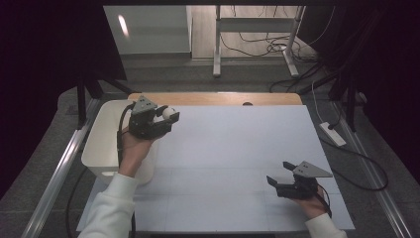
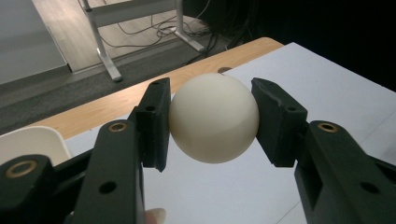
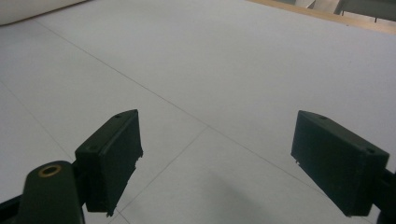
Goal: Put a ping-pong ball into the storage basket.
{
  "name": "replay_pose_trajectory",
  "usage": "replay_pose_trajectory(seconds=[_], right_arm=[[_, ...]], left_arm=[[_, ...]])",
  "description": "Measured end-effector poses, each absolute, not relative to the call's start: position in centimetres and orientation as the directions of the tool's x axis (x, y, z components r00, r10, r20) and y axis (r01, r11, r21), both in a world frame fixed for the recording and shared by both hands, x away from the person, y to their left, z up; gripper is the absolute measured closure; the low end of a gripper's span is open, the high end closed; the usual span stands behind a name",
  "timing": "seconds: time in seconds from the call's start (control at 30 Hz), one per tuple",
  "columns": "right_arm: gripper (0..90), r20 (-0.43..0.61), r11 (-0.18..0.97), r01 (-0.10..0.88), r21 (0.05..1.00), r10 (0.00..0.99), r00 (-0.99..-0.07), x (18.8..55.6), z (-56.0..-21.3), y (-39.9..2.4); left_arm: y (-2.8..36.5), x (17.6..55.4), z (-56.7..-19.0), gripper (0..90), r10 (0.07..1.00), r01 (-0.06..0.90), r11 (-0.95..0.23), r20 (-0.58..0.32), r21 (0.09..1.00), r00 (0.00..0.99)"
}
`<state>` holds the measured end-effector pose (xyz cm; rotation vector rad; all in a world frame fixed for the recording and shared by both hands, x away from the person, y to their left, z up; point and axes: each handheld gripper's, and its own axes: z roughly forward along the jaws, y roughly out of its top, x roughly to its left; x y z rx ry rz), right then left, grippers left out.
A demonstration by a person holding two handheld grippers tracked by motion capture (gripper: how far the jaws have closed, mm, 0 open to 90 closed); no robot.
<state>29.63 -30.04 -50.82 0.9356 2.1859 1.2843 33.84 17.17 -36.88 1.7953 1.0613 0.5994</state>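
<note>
Up at the far left of the white table (image 1: pixel 233 148), the left gripper (image 1: pixel 166 118) clamps a white ball (image 2: pixel 214 117) between its two black jaws, one pad pressing each side. In the high view the ball (image 1: pixel 170 113) sits at the gripper's tip, raised above the table surface just right of the white bin (image 1: pixel 101 144). The right gripper (image 3: pixel 215 158) rests near the right front of the table, jaws spread wide with nothing between them. From the high view most of the ball is hidden behind the left gripper's body. Only a corner of the bin (image 2: pixel 28 140) is seen in the left gripper view, cut off by the jaw. What the bin holds cannot be made out.
</note>
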Motion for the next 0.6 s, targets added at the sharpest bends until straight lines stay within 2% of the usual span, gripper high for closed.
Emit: replay_pose_trajectory(seconds=[0.6], right_arm=[[15.8, -0.034, 0.347, 0.333, 0.877, 0.735, -0.677, 29.7, -50.8, -30.0]], left_arm=[[20.4, 33.5, -37.0, 50.8, 0.902, 0.433, -0.168, -0.039, 0.886, 0.429]])
